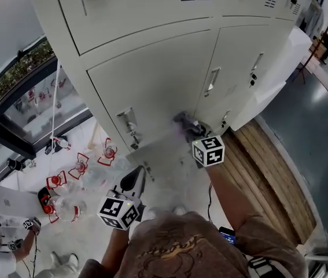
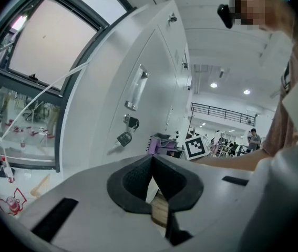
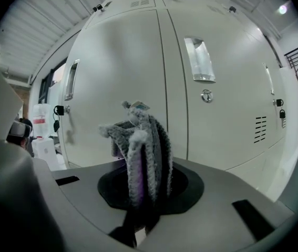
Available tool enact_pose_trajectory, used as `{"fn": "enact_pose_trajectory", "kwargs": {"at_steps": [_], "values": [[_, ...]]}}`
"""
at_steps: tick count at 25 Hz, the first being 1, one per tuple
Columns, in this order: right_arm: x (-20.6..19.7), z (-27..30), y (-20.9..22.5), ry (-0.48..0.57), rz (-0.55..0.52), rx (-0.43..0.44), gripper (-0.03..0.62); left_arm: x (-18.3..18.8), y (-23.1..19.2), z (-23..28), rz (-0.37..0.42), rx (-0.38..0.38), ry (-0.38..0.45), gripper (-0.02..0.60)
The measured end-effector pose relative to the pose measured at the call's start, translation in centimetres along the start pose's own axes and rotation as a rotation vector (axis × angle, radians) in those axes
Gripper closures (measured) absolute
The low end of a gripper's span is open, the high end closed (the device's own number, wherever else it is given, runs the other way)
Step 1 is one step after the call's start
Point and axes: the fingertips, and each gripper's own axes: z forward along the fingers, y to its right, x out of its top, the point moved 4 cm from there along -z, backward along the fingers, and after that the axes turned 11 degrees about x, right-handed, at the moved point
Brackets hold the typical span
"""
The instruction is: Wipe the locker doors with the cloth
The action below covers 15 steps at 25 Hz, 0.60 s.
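Observation:
Cream metal locker doors [image 1: 158, 80] fill the head view. My right gripper [image 1: 191, 131] is shut on a grey and purple cloth [image 1: 184, 121], which it holds close to the lower locker door, beside the seam between two doors. In the right gripper view the cloth [image 3: 141, 146] stands bunched up out of the jaws, with the locker doors [image 3: 138, 67] right ahead. My left gripper [image 1: 136, 177] hangs lower and to the left, shut and with nothing in it. Its closed jaws point along the locker front [image 2: 149, 88], and the cloth [image 2: 160, 143] shows beyond them.
Door handles [image 1: 212, 81] and locks with hanging keys [image 2: 126, 137] stick out from the doors. A raised wooden platform [image 1: 268, 172] runs along the locker base at the right. A window [image 1: 13, 74] is at the left, with red items and bottles [image 1: 65, 181] below it.

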Motion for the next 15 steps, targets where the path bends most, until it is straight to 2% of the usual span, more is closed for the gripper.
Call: {"fn": "enact_pose_trajectory", "kwargs": {"at_steps": [7,15], "values": [[0.2,-1.3,3.2,-0.005,0.004,-0.076,0.539,0.0,0.4,0.6,0.006,-0.023,-0.01,0.578],[0.4,-3.5,5.2,-0.016,-0.006,-0.125,0.537,0.4,1.5,1.8,0.008,-0.068,-0.01,0.578]]}}
